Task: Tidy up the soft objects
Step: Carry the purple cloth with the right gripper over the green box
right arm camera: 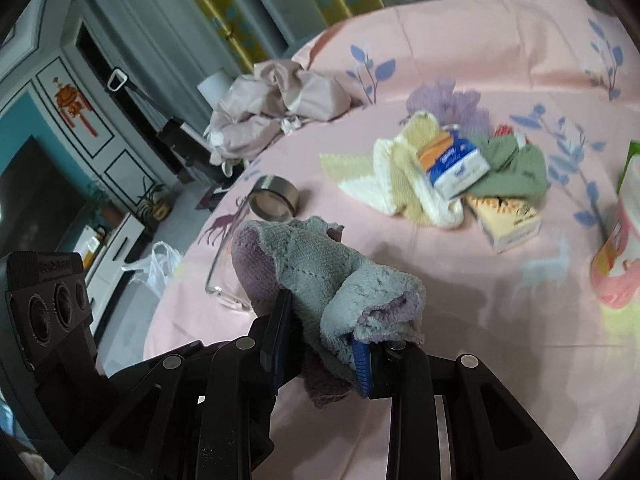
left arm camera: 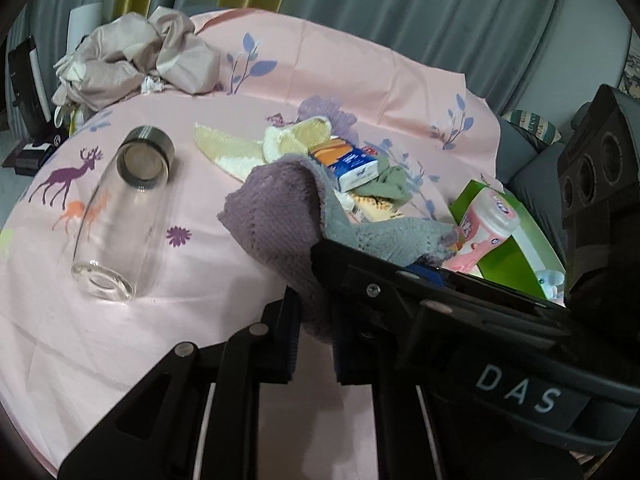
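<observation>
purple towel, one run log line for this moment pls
left gripper: shut on purple towel | right gripper: shut on purple towel | towel: held over pink sheet | glass bottle: lying untouched

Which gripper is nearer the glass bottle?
Left. The left gripper holds the towel just beside the glass bottle; the right gripper grips its other end, farther off.

soft dim indoor light, faint shadows on the cloth, heavy fisheye bending, dark vignetted corners, right view motion-blurred

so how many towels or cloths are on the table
3, maybe more hidden: purple-grey towel held by both tools, yellow-white cloth mid-table, green cloth beside the tissue pack.
</observation>
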A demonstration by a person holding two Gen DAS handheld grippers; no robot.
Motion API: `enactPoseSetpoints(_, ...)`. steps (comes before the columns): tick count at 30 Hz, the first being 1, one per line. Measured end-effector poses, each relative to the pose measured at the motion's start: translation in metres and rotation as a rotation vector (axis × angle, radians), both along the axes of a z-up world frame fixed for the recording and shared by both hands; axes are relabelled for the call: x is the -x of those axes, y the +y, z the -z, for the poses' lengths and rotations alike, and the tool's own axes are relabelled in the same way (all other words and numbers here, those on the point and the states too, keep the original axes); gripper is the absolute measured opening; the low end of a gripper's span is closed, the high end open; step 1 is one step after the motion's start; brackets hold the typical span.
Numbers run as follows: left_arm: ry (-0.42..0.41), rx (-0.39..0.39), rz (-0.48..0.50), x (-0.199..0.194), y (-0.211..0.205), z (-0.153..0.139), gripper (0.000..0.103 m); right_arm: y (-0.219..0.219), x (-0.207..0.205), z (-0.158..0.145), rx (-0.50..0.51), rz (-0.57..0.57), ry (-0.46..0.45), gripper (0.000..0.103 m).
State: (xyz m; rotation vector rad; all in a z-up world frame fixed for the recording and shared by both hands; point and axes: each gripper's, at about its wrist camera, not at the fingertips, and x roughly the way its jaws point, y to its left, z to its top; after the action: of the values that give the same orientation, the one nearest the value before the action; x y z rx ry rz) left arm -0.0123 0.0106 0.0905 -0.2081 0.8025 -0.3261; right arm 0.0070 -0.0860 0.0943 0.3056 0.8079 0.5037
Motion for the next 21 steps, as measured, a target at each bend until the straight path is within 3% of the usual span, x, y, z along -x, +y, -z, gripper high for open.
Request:
enactPoseSetpoints(12,-0.027,0.003,0.044,0.002,-0.02,-0.015,0.009,-0.01,0.007,-0.019,0.09,0.068,-0.032,0.031)
enactPoseSetpoints(21,-0.108,-0.005,0.13,0.003,-0.071,-0.048,0.008,-0.058,0.025,-0.049,0.091,0.199,-0.109,0.031)
